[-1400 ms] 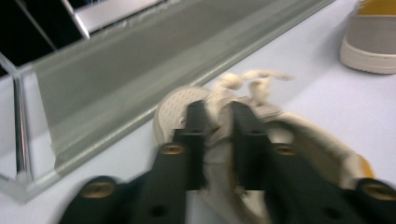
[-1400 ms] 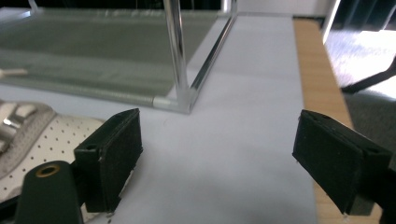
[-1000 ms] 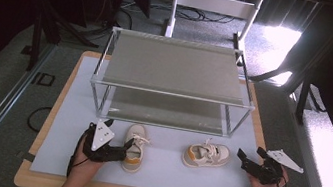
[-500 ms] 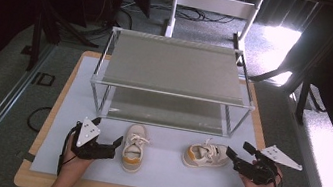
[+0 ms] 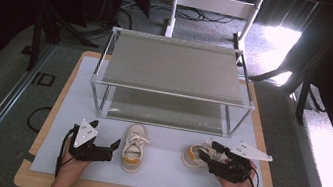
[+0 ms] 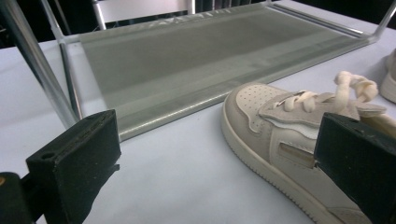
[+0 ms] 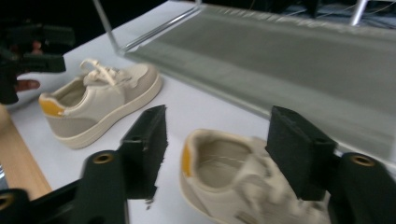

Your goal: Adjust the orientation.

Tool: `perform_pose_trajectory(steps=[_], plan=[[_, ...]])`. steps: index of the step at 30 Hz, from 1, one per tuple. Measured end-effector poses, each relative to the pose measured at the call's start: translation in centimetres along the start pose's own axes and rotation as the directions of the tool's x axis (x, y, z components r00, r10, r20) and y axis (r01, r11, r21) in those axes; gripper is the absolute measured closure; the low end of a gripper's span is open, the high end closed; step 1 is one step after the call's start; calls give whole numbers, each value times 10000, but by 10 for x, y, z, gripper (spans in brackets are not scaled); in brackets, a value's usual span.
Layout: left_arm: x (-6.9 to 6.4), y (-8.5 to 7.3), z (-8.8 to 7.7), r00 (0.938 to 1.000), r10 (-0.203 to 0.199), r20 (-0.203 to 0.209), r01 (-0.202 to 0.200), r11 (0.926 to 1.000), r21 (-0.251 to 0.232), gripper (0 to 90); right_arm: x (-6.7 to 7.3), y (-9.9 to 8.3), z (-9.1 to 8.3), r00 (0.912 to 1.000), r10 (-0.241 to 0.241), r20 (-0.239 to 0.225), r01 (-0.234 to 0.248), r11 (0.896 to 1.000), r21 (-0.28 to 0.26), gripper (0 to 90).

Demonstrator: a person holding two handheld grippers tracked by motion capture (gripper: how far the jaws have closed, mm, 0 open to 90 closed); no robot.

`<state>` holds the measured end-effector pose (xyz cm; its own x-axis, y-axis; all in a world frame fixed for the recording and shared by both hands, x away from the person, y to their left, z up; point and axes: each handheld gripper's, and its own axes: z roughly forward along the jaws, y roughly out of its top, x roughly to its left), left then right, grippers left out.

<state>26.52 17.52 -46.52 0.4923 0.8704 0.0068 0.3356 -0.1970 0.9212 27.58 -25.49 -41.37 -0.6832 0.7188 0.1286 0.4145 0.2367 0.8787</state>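
High view: I see the bench (image 5: 49,120) with a pale mat on it, a two-tier wire rack (image 5: 171,81) at the back of the mat, and two small beige shoes in front of the rack

Left shoe (image 5: 133,148): lies flat on the mat near the middle, toe toward the rack, yellow heel toward me; in the left gripper view (image 6: 299,140) I see its side and white laces close up

Left tool (image 5: 113,146): held in my left hand (image 5: 73,162) at the near left of the mat; its jaws stand wide apart with nothing between them; it points toward the left shoe from just beside it; in the left gripper view one jaw sits in front of the shoe's side, and I cannot tell whether it touches

Right shoe (image 5: 197,155): lies on the mat to the right of the other, well apart from it, just in front of the rack's right leg; in the right gripper view (image 7: 224,172) its yellow-backed heel and opening face me

Right tool (image 5: 210,153): held in my right hand (image 5: 241,184); it reaches over the right shoe; the jaws have just been closing, and they now straddle the heel end with a gap on each side; the pads do not press on it; the picture there is somewhat blurred

Rack, lower shelf (image 6: 196,60): grey and flat, resting on the mat right behind both shoes
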Motion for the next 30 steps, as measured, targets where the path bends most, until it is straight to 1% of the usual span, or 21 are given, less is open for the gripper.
perform_pose_trajectory(steps=[1, 2, 3, 5, 6, 8, 9, 11, 13, 17, 19, 20, 22, 23, 25, 26, 28, 30], plan=[[0, 0, 0, 10000, 0, 0, 0, 10000, 0, 6, 0, 0, 0, 10000, 0, 0, 0, 10000, 0, 440], [0, -1, 1, 10000, 1, 85, -2, 10000, 29, 6, 2, -1, 7, 9999, 11, -118, -8, 9997, 249, 441], [-1, -1, 1, 10000, 39, 54, -39, 10000, 81, 5, 5, -3, 17, 9998, -110, -154, 118, 9986, 525, 481], [-1, -3, 2, 9999, 47, 160, -49, 9999, 105, 5, 7, -6, 26, 9998, -172, -77, 178, 9965, 815, 486], [-2, -3, 2, 9999, 62, 148, -64, 9999, 132, 5, 7, -7, 29, 9997, -169, -160, 183, 9953, 954, 503], [-1, -3, 2, 9998, 48, 189, -50, 9999, 118, 5, 9, -10, 35, 9996, -248, -123, 261, 9927, 1176, 518], [-1, -4, 3, 9999, 42, 168, -44, 9999, 125, 5, 10, -11, 38, 9996, -216, -164, 235, 9914, 1287, 534], [-1, -3, 2, 9998, 23, 191, -25, 9999, 101, 5, 10, -14, 42, 9997, -206, -89, 217, 9896, 1419, 550], [-1, -3, 3, 9998, 28, 180, -30, 9999, 115, 5, 10, -16, 44, 9997, -143, -177, 169, 9878, 1546, 575], [-2, -4, 3, 9998, 12, 223, -16, 9999, 155, 5, 10, -17, 47, 9996, -284, 26, 275, 9837, 1775, 693], [-2, -5, 4, 9997, 1, 239, -5, 9999, 166, 5, 9, -17, 47, 9998, -107, -150, 133, 9823, 1870, 742], [-2, -5, 4, 9997, 11, 259, -16, 9998, 174, 6, 9, -16, 47, 9996, -127, -244, 172, 9815, 1909, 759], [-2, -4, 3, 9996, 4, 282, -8, 9999, 155, 5, 10, -14, 46, 9989, -381, -258, 426, 9778, 2050, 771], [-2, -4, 3, 9996, 4, 286, -9, 9999, 164, 6, 11, -13, 46, 9987, -456, -236, 496, 9760, 2119, 776], [-1, -3, 3, 9996, -12, 280, 9, 10000, 98, 6, 13, -12, 44, 9971, -752, -137, 764, 9722, 2212, 779], [-1, -3, 2, 9996, -33, 264, 30, 10000, 91, 6, 13, -11, 43, 9969, -773, -176, 793, 9720, 2210, 780], [0, -3, 2, 9996, -67, 265, 66, 10000, 49, 6, 12, -9, 40, 9952, -903, -377, 963, 9717, 2158, 780], [1, -3, 1, 9997, -85, 232, 84, 9999, 55, 6, 12, -7, 36, 9909, -1169, -661, 1283, 9698, 2076, 782]])
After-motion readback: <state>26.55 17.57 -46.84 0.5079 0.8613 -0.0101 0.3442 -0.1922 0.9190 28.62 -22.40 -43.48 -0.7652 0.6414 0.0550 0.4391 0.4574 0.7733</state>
